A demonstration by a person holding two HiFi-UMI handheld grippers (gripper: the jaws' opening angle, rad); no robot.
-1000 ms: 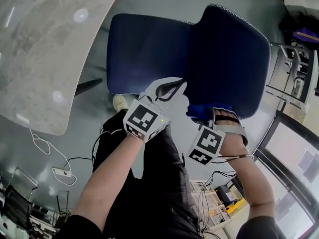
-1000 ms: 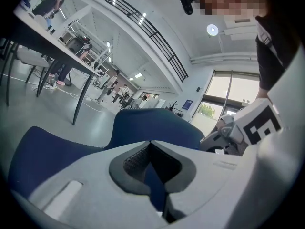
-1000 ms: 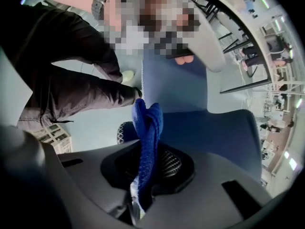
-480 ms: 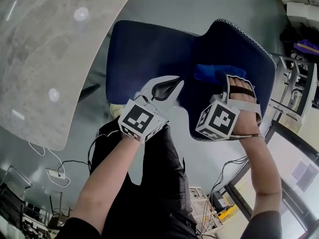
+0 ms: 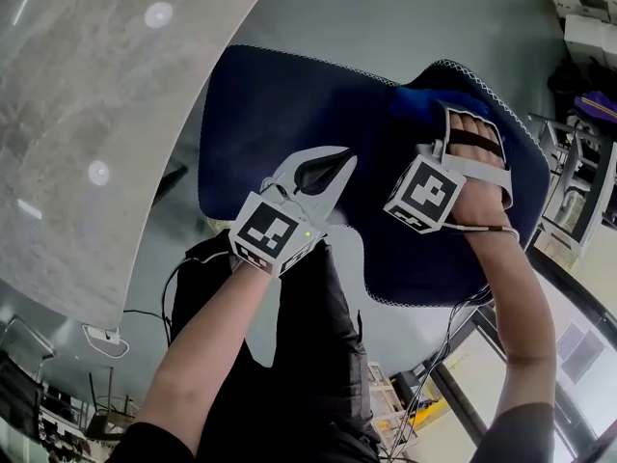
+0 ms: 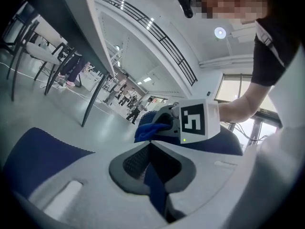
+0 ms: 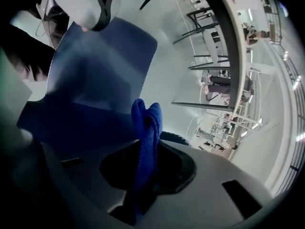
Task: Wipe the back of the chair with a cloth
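Here, the right gripper [image 7: 143, 149] pinches a blue cloth [image 5: 416, 102] at the navy chair back's [image 5: 424, 249] upper edge; the left gripper's [image 5: 329, 166] jaws are pressed together over the chair.

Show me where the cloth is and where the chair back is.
cloth [image 7: 145, 128], right gripper view, its folded upper end.
chair back [image 5: 424, 258], head view, bare blue fabric near its lower edge.

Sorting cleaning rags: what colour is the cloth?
Bright blue cloth; right gripper view shows it best.
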